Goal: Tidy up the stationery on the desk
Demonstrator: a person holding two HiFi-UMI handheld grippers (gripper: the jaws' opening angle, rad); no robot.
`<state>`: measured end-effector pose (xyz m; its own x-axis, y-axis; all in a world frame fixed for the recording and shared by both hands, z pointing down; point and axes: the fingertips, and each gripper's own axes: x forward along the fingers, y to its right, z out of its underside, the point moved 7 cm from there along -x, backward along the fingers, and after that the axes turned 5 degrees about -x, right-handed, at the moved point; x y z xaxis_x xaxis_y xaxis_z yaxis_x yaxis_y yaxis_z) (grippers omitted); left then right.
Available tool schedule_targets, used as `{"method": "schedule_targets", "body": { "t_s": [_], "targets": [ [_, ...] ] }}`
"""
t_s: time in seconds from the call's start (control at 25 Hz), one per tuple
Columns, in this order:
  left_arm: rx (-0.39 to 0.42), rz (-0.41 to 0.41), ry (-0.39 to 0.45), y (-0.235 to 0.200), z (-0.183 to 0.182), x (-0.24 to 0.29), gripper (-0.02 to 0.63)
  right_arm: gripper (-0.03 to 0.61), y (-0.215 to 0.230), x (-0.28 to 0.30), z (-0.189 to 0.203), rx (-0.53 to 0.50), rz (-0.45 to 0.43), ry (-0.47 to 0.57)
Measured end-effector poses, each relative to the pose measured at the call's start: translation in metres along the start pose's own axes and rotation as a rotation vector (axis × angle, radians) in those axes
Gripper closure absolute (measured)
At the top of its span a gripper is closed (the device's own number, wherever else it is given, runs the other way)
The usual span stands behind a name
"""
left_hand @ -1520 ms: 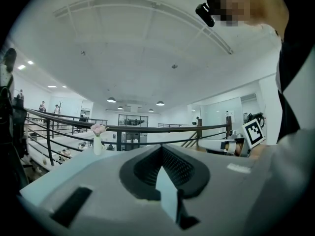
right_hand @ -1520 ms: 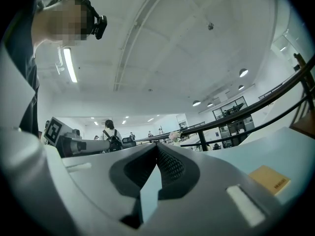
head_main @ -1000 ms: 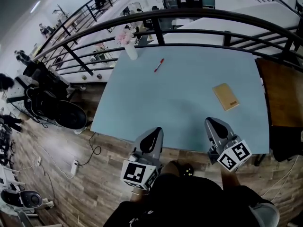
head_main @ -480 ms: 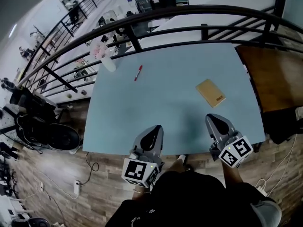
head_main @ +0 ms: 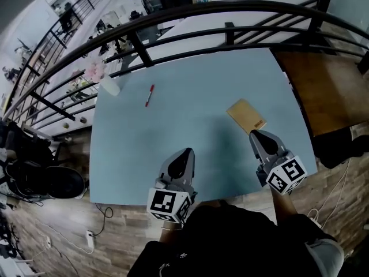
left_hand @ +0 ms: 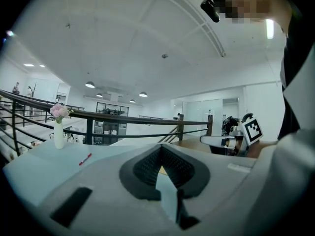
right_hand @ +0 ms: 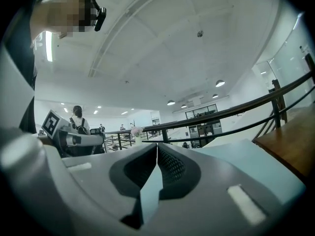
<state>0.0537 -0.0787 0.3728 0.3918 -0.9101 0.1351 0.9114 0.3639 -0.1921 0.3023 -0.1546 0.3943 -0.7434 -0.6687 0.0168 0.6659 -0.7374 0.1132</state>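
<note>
From where I stand, the person leans over the near edge of a pale blue desk [head_main: 190, 85] with a gripper in each hand, both pointing across the top towards the far side.

The left gripper [head_main: 185, 153] sits over the near part of the desk. In its own view the two jaws [left_hand: 160, 149] meet at their tips, closed, with nothing caught between the pads. The right gripper [head_main: 255, 134] is held off to the other side, and its jaws [right_hand: 156, 146] are pressed together too, empty.

The stationery lies loose on the desk. A tan notebook [head_main: 247, 115] lies flat and turned at a slant on the right half. The right gripper's tip shows just beside its near edge, though I cannot tell whether the two touch. A red pen [head_main: 149, 95] lies well apart from it, on the far left part of the desk, and the left gripper view catches it there as well [left_hand: 85, 159]. Near the far left corner stands a white vase with pink flowers [head_main: 104, 81], upright.

A black railing [head_main: 173, 16] curves round behind the far edge of the desk, and a brown wooden table [head_main: 323, 91] stands beside its right edge.
</note>
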Motion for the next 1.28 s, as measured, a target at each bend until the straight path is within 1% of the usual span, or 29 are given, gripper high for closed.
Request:
{"method": "schedule_targets", "body": {
  "t_s": [0.32,0.44,0.56,0.68,0.88,1.0,1.08,1.2,1.28],
  "targets": [
    [-0.023,-0.024,-0.038,-0.048,0.006,0.033,0.614,0.568,0.048,0.045,0.016,-0.048,0.064,-0.099],
    [-0.024,-0.033,-0.04,-0.064,0.011,0.045,0.614,0.541,0.068,0.066,0.032,-0.079,0.077,-0.149],
    [-0.028,-0.044,-0.058,-0.08,0.018,0.048,0.609,0.532,0.083,0.083,0.048,-0.095,0.09,-0.202],
    [-0.035,-0.052,-0.065,-0.084,0.017,0.049,0.607,0.522,0.1,0.087,0.058,-0.117,0.108,-0.274],
    [-0.064,-0.079,-0.085,-0.091,0.023,0.048,0.604,0.51,0.127,0.096,0.077,-0.139,0.111,-0.402],
    [-0.077,-0.093,-0.093,-0.095,0.029,0.049,0.603,0.473,0.146,0.105,0.099,-0.142,0.114,-0.495],
    [-0.08,-0.1,-0.092,-0.1,0.032,0.05,0.601,0.463,0.158,0.11,0.114,-0.146,0.125,-0.545],
    [-0.081,-0.114,-0.098,-0.106,0.034,0.049,0.6,0.454,0.171,0.115,0.13,-0.143,0.143,-0.588],
    [-0.082,-0.123,-0.097,-0.106,0.033,0.05,0.598,0.436,0.178,0.118,0.136,-0.124,0.146,-0.604]
  ]
}}
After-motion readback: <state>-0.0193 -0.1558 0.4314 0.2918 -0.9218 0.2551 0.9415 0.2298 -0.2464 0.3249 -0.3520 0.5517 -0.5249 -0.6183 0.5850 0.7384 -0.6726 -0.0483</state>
